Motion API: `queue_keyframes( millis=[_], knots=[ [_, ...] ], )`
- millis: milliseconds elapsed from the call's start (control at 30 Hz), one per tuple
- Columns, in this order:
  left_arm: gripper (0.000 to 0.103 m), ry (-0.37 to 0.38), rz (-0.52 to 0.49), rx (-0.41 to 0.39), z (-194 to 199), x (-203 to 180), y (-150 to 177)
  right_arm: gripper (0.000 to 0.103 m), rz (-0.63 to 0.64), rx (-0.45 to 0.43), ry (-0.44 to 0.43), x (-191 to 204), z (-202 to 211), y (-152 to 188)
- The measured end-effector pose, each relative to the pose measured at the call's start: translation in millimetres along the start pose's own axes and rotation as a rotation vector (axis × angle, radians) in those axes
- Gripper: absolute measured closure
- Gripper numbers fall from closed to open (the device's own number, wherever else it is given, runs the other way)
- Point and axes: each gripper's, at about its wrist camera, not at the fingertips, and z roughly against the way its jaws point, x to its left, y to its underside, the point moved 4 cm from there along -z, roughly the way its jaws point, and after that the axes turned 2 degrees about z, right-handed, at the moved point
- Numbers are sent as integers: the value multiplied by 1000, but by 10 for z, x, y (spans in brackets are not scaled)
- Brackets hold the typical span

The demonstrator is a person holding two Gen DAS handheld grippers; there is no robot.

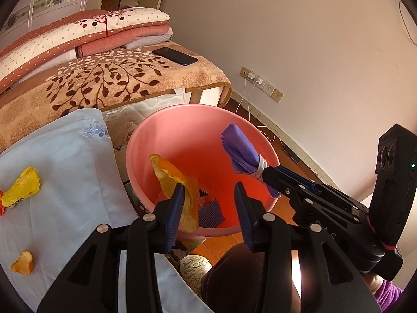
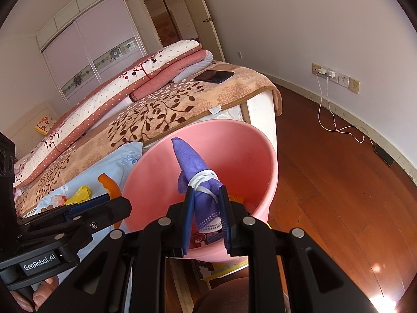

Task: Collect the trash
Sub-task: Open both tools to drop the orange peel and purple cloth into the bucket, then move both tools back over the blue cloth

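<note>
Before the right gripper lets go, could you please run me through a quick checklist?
1. Bin beneath both grippers: ok.
2. Right gripper shut on the purple cloth, above the bin: ok.
3. Left gripper open: ok.
4. Peel clear of the left pad: not ok, it hangs against it.
5. Sheet cleared: not ok; yellow wrapper and peel scrap remain.

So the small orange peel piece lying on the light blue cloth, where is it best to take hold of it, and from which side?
Probably from above, with the claw across the small orange peel piece at its narrower middle. It lies low and curled on the light blue cloth, with its edges raised, so a side approach would likely pinch cloth too.
</note>
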Motion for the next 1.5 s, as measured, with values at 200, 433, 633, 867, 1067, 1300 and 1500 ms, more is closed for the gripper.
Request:
queue_keyframes(
  millis=[200, 433, 633, 867, 1067, 1300, 1500],
  knots=[
    [63, 1, 4, -16, 77, 7, -21, 82, 9, -7, 9, 23, 17, -9],
    [63, 11, 24, -30, 222, 46, -7, 70, 47, -23, 12, 122, 99, -39],
    [63, -2, 54, -78, 456, 170, 6, 56, 102, -43, -18, 309, 265, -6],
    [63, -77, 77, -148, 855, 428, 54, 54, 170, -36, -103, 635, 491, 99],
    [63, -161, 90, -184, 1219, 656, 232, 54, 256, -3, -223, 1033, 689, 317],
    [63, -262, 134, -214, 1562, 1027, 579, 54, 373, 100, -327, 1489, 729, 763],
    [63, -297, 206, -196, 1767, 1396, 950, 54, 430, 203, -386, 1721, 625, 1117]
  ],
)
